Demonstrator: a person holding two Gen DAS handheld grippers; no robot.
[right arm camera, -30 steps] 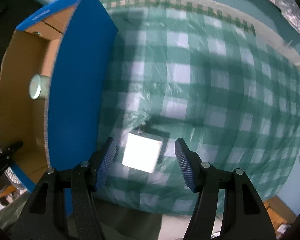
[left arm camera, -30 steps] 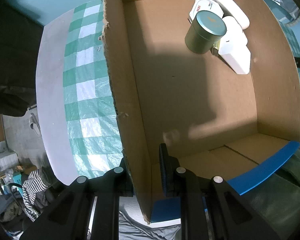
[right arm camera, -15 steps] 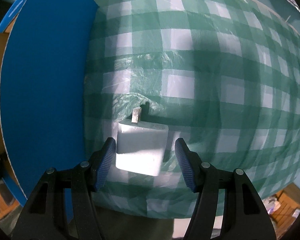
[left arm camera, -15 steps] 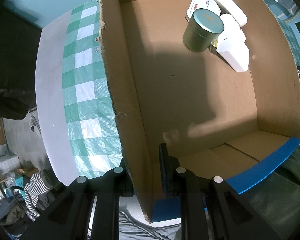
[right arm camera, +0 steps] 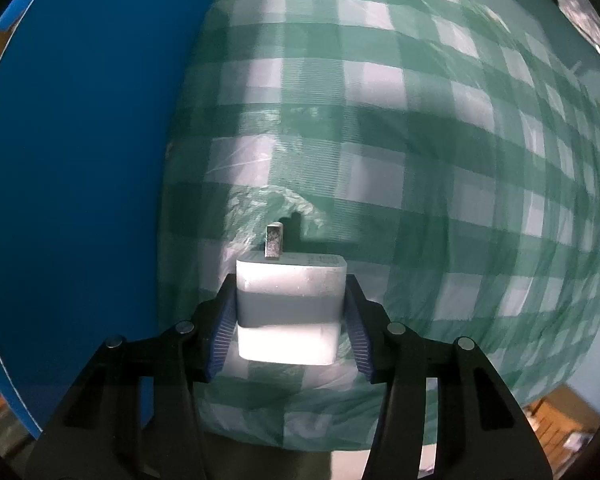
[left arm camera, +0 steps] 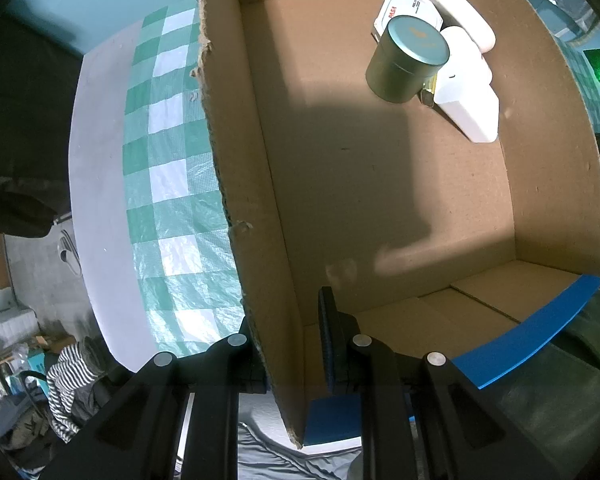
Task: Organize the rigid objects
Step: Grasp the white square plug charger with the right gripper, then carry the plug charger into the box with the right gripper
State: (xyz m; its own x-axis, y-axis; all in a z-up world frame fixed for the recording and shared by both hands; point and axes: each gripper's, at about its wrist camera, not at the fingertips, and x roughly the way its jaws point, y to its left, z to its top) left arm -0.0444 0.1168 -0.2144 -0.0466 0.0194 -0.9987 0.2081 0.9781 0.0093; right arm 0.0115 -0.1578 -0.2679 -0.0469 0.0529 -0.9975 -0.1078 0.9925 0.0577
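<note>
White and blocky, a small plastic wall charger (right arm camera: pixel 288 308) with one metal prong visible at its far end lies on the green-and-white checked plastic tablecloth (right arm camera: pixel 440 152), just right of the blue outer wall of a cardboard box (right arm camera: pixel 80 160). My right gripper (right arm camera: pixel 289 322) now straddles it, pointing down. A second ago its jaws stood wide above the charger; they have just been closing, and the blue ribbed pads (right arm camera: pixel 224 328) now sit against the charger's two sides. I judge it gripped and ready to lift.

My left gripper (left arm camera: pixel 292 344) has not budged. Its jaws are clamped on the near left wall of the brown cardboard box (left arm camera: pixel 252 240), steadying it. Inside, in the far right corner, sit a round green tin with a teal lid (left arm camera: pixel 406 66), two white oblong cases (left arm camera: pixel 466 88) and a white octagonal packet (left arm camera: pixel 408 10), close together. Most of the box floor is bare.

Next, I expect to carry the charger leftward over the blue wall and set it inside.
</note>
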